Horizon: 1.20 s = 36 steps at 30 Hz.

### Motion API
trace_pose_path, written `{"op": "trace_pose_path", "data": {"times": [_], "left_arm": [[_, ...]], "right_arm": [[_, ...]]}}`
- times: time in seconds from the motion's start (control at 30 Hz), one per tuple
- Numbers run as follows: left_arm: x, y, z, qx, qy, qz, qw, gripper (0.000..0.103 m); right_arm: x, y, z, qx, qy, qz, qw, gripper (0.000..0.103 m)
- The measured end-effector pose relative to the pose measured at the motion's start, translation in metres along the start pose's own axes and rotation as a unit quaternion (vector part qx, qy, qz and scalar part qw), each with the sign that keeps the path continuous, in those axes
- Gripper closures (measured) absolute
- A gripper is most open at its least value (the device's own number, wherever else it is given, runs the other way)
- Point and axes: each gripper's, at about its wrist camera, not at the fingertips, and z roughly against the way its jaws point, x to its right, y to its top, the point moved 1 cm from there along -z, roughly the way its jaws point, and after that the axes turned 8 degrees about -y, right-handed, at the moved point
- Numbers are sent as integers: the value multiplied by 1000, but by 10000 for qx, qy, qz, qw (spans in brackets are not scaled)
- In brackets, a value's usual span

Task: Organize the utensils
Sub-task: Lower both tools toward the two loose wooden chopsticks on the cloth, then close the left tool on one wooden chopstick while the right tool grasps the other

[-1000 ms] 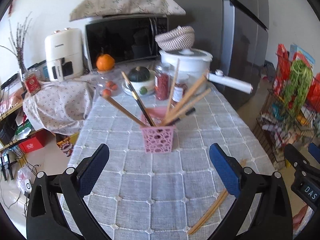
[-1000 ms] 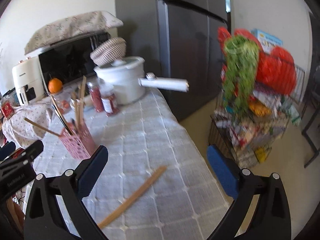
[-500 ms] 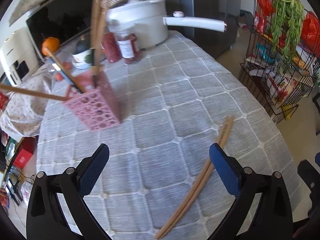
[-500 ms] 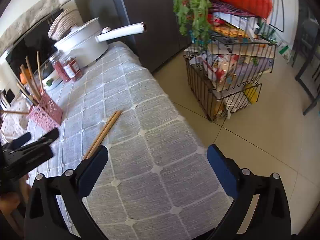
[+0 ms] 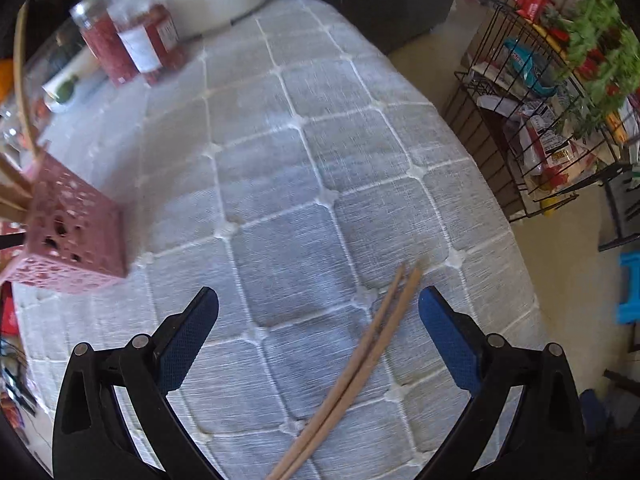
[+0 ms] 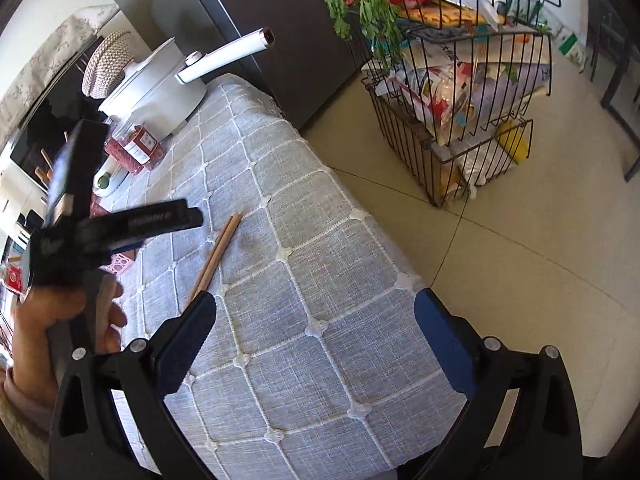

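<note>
Left hand-held gripper, jaws apart and holding nothing, hangs above the table with the pair of wooden chopsticks lying flat between its blue pads, closer to the right-side pad. Right hand-held gripper, likewise apart and empty, points at the table's near corner and the floor beyond, well away from the chopsticks. Pink perforated holder, already carrying several utensils, stands at the far left of the cloth, well apart from the loose pair. Judged step: closing on the chopsticks for transfer to the holder. Risks: the two sticks lie just beside each other but not bound, so an off-centre closure could catch only one or scissor them apart; the pair also lies near the table's edge, where a nudge could roll a stick onto the floor.
</note>
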Motion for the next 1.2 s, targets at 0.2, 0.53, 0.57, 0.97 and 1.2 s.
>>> {"op": "trace_pose_path", "data": {"times": [0.2, 0.53, 0.57, 0.97, 1.2], "left_arm": [[3, 5, -13, -361, -19, -112, 9993, 10], [-2, 4, -29, -582, 29, -88, 9983, 16], [-3, 4, -30, -591, 69, -110, 9982, 16], [6, 2, -32, -767, 13, -533, 9956, 40], [20, 5, -33, -917, -51, -977, 9910, 70]], "right_arm": [[4, 0, -6, -262, 122, -136, 9995, 6], [3, -1, -11, -402, 170, -168, 9989, 6], [3, -1, -12, -422, 173, -169, 9988, 6], [0, -2, -17, -533, 128, -117, 9984, 6], [0, -3, -18, -497, 56, -111, 9987, 6]]}}
